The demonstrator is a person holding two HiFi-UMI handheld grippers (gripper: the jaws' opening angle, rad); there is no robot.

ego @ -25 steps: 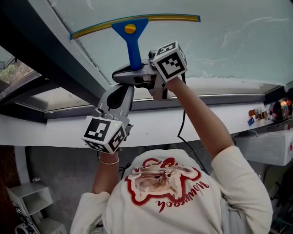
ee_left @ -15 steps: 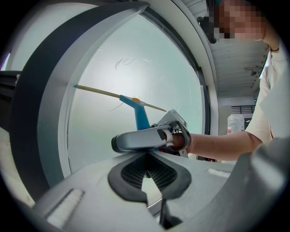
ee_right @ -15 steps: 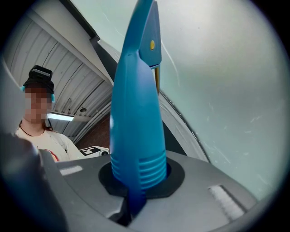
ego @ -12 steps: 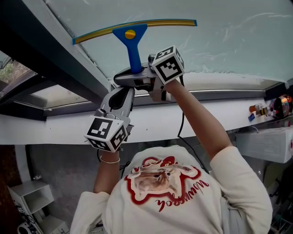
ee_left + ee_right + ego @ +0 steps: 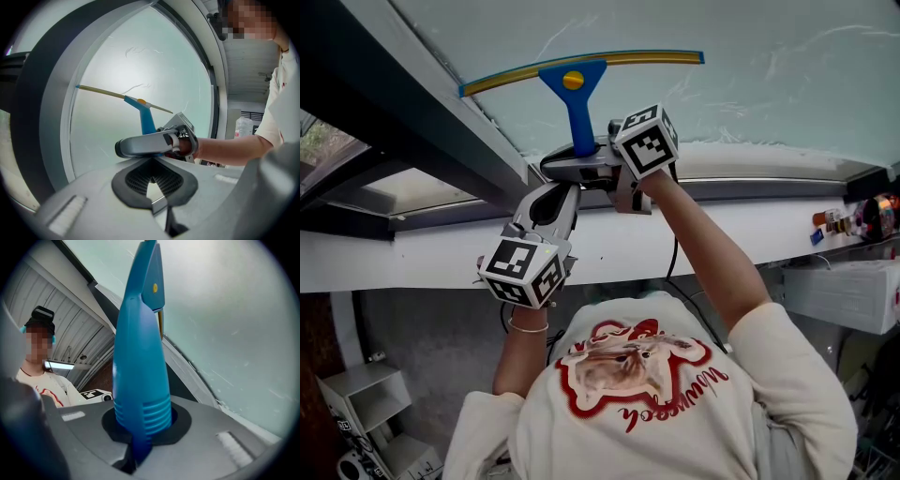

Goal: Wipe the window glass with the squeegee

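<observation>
Clamping squeegee (image 5: 575, 92) handle in right gripper (image 5: 140, 432) fingers | left gripper (image 5: 152, 183) fingers closed, empty | blade end beside frame (image 5: 441, 103)

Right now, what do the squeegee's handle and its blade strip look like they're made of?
Squeegee handle: most likely moulded plastic, a smooth, slightly glossy blue with ribbed rings near its base.
Blade strip: a thin yellow edge on a blue backing, probably rubber or soft plastic; it is too thin to be sure.

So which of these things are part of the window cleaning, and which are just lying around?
In use: squeegee, window glass, right gripper holding it.
Lying about: colourful clutter at far right, white shelf unit, shut, empty left gripper.
</observation>
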